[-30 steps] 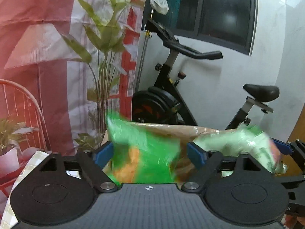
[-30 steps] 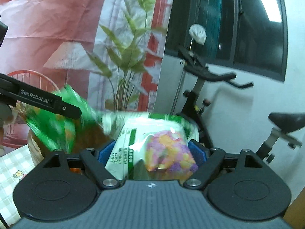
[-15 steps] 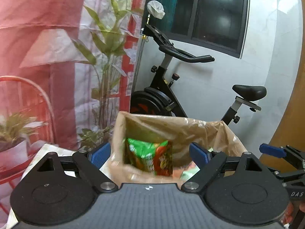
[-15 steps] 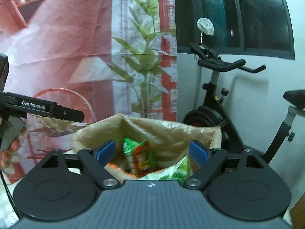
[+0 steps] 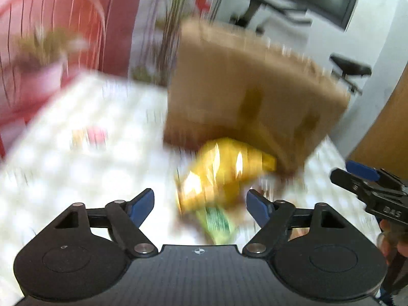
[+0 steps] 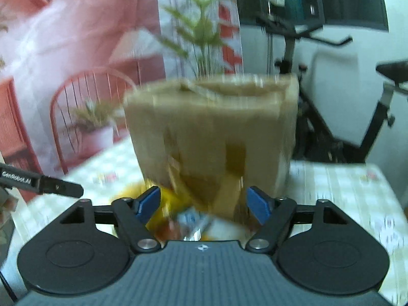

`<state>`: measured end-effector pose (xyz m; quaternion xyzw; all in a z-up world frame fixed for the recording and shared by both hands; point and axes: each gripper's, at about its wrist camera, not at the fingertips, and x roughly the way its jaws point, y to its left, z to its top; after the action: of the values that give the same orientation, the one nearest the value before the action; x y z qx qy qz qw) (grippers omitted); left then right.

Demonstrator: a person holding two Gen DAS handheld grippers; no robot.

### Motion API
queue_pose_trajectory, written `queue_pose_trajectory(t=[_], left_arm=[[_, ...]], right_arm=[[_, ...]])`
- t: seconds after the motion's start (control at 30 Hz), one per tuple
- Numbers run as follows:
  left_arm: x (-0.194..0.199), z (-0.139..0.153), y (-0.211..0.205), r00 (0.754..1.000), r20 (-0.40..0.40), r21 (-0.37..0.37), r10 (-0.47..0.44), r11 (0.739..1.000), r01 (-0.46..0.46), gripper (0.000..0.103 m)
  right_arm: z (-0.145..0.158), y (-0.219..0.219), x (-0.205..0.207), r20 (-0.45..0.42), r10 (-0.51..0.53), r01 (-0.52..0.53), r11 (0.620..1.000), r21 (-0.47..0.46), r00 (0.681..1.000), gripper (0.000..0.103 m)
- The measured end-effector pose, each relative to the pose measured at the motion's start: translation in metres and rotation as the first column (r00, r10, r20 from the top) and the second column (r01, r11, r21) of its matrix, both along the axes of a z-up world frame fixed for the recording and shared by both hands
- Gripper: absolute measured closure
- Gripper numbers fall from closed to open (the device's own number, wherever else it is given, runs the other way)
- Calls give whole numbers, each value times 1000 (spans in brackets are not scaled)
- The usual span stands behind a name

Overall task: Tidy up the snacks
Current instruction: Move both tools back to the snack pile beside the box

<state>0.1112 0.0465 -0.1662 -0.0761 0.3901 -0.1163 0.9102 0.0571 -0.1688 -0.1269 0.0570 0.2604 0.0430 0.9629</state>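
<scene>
Both views are motion-blurred. A brown paper bag [image 5: 244, 94] stands upright on the checked tablecloth; it also shows in the right wrist view [image 6: 214, 132]. A yellow snack packet [image 5: 221, 170] lies on the cloth at the bag's foot, with a green packet [image 5: 216, 221] just in front of it. My left gripper [image 5: 200, 204] is open and empty, just short of these packets. My right gripper [image 6: 204, 201] is open and empty in front of the bag, over blurred snack packets [image 6: 188, 219]. The right gripper also shows at the edge of the left wrist view [image 5: 367, 181].
The checked tablecloth [image 5: 76, 158] covers the table. A red wire chair with a potted plant [image 6: 89, 117] stands left of the table. An exercise bike [image 6: 331, 97] stands behind on the right, a tall plant [image 6: 201, 35] behind the bag.
Both grippers let go of their snack packets into the bag, then dropped from above the bag's mouth to table level in front of it. Both are now open and empty.
</scene>
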Motion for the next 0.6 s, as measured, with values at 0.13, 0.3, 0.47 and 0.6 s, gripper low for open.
queue_pose_trajectory(t=[0.13,0.3,0.47,0.6], left_arm=[[-11,-35,-12,994,-103,-2,-33,999,33,25],[-19,-57,-36,981,-174,32,-85,995,92,24],[-21,-67,-61,972,-197,120,-126,981,152,24],[-24,-76,-69,970,-216,153,-110,978,145,23]], right_arm=[[-34,7,-12,-92,7,-7,1000,-1,996,40],[-58,1,-22,-149,10,-6,999,32,989,46],[-67,-10,-29,-152,-20,30,997,65,988,47],[-72,-15,-34,-163,-29,42,996,80,986,47]])
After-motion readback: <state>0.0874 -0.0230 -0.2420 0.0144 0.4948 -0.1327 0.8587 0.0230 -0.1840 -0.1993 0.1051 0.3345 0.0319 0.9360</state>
